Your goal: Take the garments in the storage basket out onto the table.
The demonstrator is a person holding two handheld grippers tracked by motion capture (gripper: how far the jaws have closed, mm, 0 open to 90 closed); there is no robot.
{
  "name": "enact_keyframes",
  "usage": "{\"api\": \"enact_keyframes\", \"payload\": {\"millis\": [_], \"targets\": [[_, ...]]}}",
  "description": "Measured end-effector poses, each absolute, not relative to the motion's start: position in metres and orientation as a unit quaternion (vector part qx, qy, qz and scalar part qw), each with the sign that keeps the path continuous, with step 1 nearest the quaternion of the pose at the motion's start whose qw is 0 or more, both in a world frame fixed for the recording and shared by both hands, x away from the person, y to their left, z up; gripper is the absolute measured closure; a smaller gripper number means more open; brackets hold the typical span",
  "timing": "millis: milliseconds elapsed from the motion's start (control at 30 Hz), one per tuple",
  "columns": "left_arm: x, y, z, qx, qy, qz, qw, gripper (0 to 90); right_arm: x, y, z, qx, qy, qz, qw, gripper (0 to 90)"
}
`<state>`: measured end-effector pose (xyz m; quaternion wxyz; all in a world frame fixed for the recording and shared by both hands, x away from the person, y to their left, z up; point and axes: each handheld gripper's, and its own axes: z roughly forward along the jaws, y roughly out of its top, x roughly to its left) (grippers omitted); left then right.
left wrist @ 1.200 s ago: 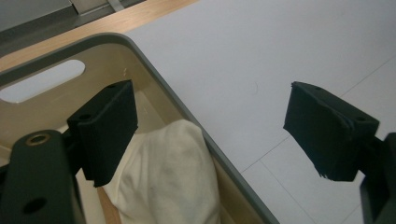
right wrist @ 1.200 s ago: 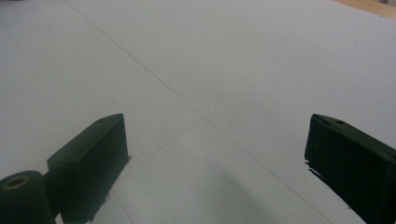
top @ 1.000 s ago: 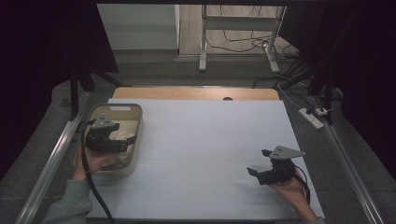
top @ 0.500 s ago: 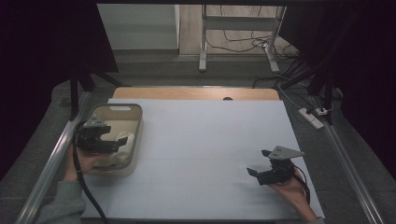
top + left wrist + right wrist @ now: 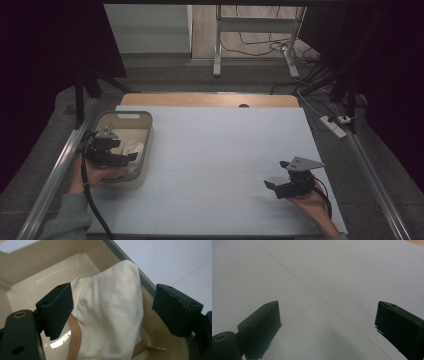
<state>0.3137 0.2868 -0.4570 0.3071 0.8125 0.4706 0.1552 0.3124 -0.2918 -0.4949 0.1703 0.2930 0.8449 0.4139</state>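
A cream cloth [image 5: 112, 310] with a tan strap lies bunched in a beige plastic bin [image 5: 145, 122] at the table's left side; the same cloth [image 5: 131, 148] shows pale inside the bin in the high view. My left gripper [image 5: 122, 159] hovers over the bin's near end, open, its jaws standing either side of the cloth without touching it [image 5: 112, 307]. At the near right of the white table, my right gripper [image 5: 270, 185] rests low over the bare sheet, open, with nothing between its jaws [image 5: 327, 325].
The white table sheet [image 5: 220, 150] spans the middle, with a wooden strip [image 5: 210, 100] at its far edge. Metal rails [image 5: 57, 170] run along both sides. A power strip [image 5: 334, 125] and cables lie on the floor to the right.
My left gripper has drawn back toward the person and to the left, from inside the bin to its near end. The right gripper has stayed put.
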Motion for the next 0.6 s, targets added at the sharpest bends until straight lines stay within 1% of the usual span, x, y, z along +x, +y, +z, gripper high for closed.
{"api": "enact_keyframes", "payload": {"millis": [167, 400, 600], "targets": [[0.315, 0.285, -0.461, 0.822, 0.469, 0.144, 0.29, 17.1, 0.313, -0.292, -0.495, 0.293, 0.847, 0.411, 0.169, 6.3], [0.317, 0.286, -0.464, 0.823, 0.472, 0.143, 0.283, 16.9, 0.312, -0.291, -0.496, 0.292, 0.85, 0.406, 0.169, 6.2], [0.318, 0.285, -0.468, 0.83, 0.469, 0.13, 0.272, 17.3, 0.313, -0.291, -0.496, 0.292, 0.85, 0.405, 0.169, 6.2]]}}
